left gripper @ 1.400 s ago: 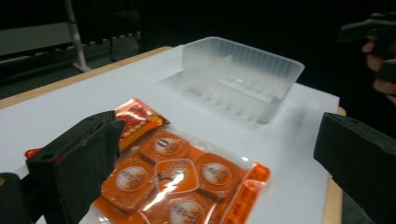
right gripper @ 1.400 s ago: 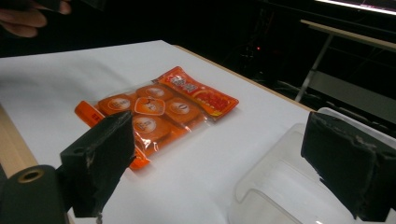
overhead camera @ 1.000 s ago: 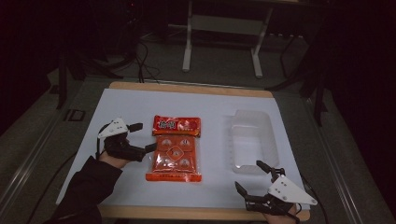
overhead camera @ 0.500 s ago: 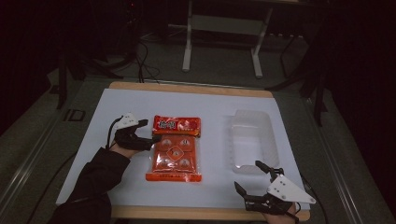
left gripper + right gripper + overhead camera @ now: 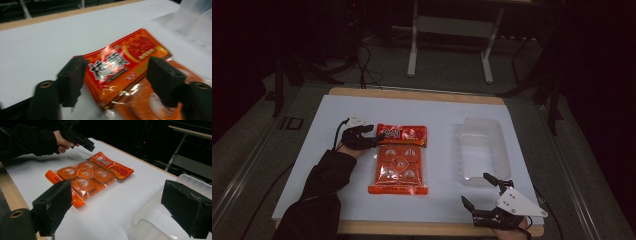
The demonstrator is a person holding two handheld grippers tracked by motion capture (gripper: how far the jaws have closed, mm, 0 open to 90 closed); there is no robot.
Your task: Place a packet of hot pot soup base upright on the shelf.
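My right gripper [image 5: 484, 192] sits nearest me, at the table's front edge, with its jaws spread wide and nothing between them. Just ahead of it and slightly to its outer side is the clear plastic tray [image 5: 482, 150], lying flat and empty. In the right gripper view the tray's [image 5: 160, 217] rounded near corner sits between the jaws, so this hand is well placed to steady it (I judge that will matter later, not now).

Farther off, across from that gripper, lies the orange snack packet [image 5: 401, 160], flat on the white table [image 5: 442, 112], well apart from the tray. Its red printed header strip is the end away from me.

My left gripper [image 5: 371, 136] is at that far end, its jaws wide apart and pointing across at the header's edge. In the left gripper view the packet's [image 5: 120, 65] corner lies between and just beyond the two black jaws, not yet pinched; the picture is blurred, so I can't tell whether a jaw brushes the film.

The step in hand, as I read it, is taking hold of the packet by that corner. To do it well I should bring one jaw low enough to slip beneath the header edge, which looks slightly raised off the table, and put the other over it. I should close on the stiff sealed strip rather than the slick film over the pieces. A shallow bite could slide off.
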